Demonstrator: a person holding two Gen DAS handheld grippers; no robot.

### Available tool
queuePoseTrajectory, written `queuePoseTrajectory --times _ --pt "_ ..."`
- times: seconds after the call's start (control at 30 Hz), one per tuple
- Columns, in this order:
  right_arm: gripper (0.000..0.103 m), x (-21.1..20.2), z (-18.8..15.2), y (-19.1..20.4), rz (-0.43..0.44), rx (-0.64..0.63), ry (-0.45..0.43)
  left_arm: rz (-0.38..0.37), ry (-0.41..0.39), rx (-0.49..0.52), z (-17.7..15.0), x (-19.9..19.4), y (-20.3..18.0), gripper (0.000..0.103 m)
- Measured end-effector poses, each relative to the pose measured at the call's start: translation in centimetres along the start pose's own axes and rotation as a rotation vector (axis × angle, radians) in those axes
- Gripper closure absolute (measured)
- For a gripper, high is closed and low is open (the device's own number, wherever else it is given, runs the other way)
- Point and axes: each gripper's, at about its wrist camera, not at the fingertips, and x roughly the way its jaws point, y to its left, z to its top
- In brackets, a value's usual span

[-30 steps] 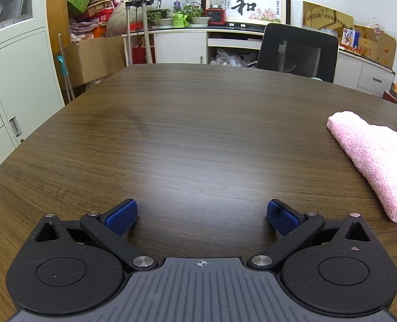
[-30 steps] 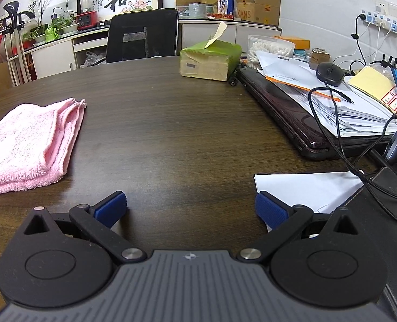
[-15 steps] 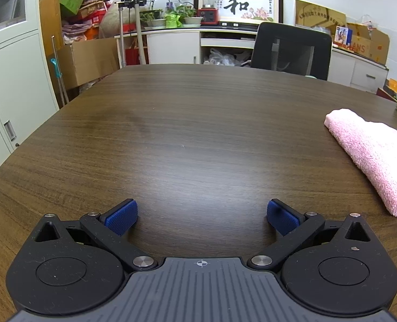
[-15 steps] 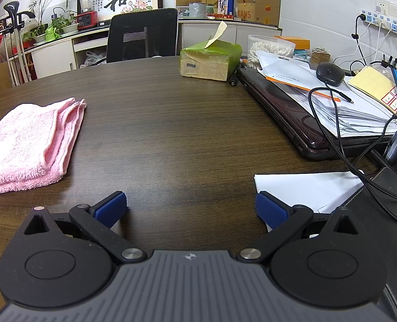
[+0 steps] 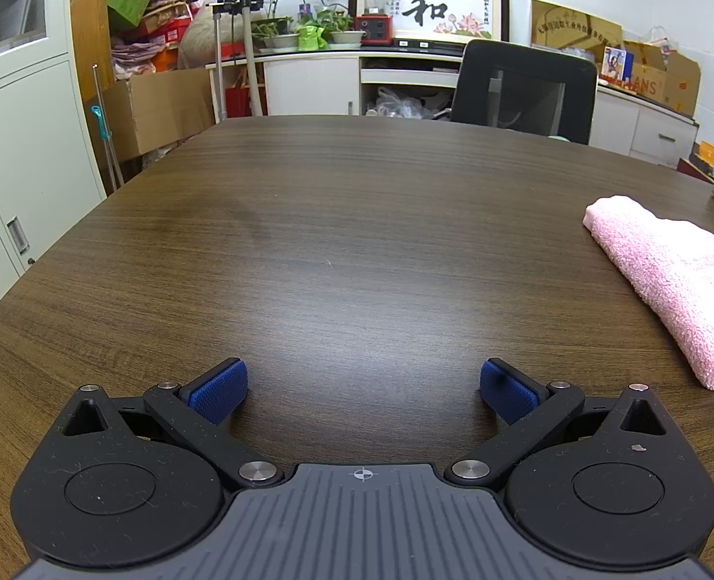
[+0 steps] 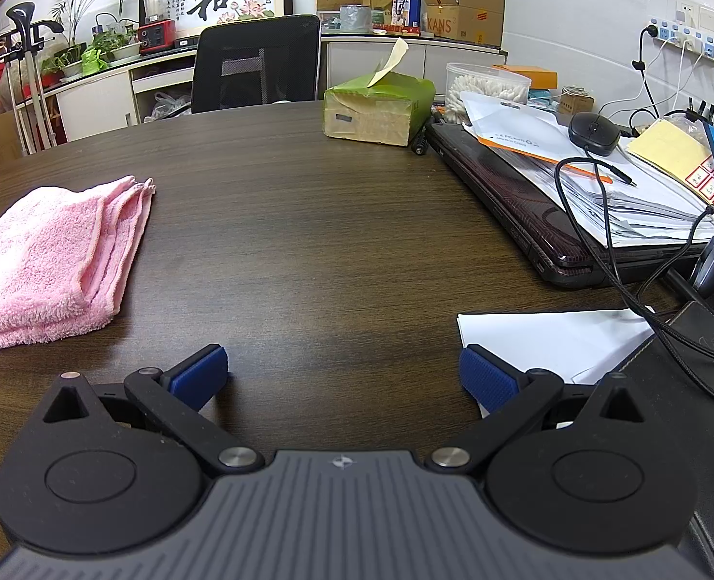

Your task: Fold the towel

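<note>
We note the towel point(image 6: 52, 256) left of our right gripper point(image 6: 342, 372), right of the left gripper point(image 5: 363, 389); long axis runs away. Both spread, empty; right nearer.

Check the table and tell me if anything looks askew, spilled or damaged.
Nothing spilled or damaged. The pink towel lies folded on the wooden table, its layered edges slightly uneven at the far corner. Both hand-held grippers, left and right, are open and clear of it. Papers are stacked loosely on a laptop.
</note>
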Motion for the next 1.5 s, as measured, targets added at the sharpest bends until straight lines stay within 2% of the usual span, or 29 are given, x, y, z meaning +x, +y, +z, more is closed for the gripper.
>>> queuePoseTrajectory --times 1.5 --pt "0.0 -0.02 0.01 0.08 0.0 0.0 0.0 0.003 0.001 -0.002 0.0 -0.07 0.37 0.0"
